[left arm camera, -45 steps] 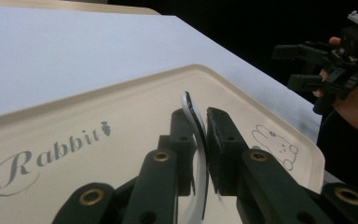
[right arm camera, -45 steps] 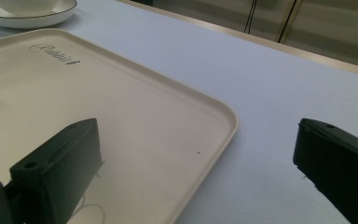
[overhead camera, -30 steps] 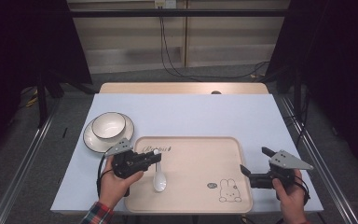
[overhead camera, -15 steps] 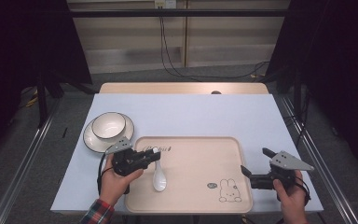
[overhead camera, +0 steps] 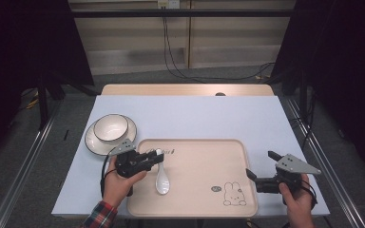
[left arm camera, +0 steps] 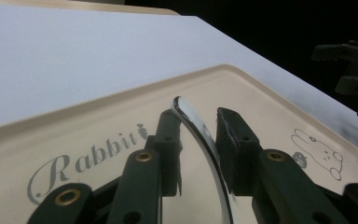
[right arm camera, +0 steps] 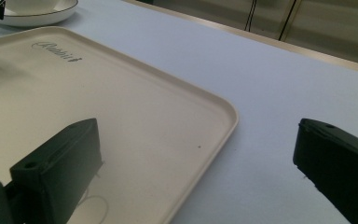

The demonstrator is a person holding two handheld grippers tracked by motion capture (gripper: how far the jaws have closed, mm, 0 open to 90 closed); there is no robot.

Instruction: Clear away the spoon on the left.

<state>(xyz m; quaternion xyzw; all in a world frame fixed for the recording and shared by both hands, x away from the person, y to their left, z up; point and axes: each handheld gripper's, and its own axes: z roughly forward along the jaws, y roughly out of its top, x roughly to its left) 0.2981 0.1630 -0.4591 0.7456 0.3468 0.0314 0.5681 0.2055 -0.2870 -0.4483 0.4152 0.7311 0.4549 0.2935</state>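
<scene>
The white spoon (overhead camera: 161, 175) lies in the tray (overhead camera: 204, 199) near its left edge, bowl toward the near edge. The left gripper (overhead camera: 158, 158) straddles its handle, jaws just opening, pads off it. The right gripper (overhead camera: 262, 169) hangs parted over the tray's right edge; bare tabletop (overhead camera: 209, 116) beyond.

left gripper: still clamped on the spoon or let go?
Let go. The left gripper has just been opening: gaps show between its pads and the spoon handle. The spoon's bowl rests on the tray.

A white bowl (overhead camera: 110, 127) sits on a plate (overhead camera: 93, 141), top left.
</scene>
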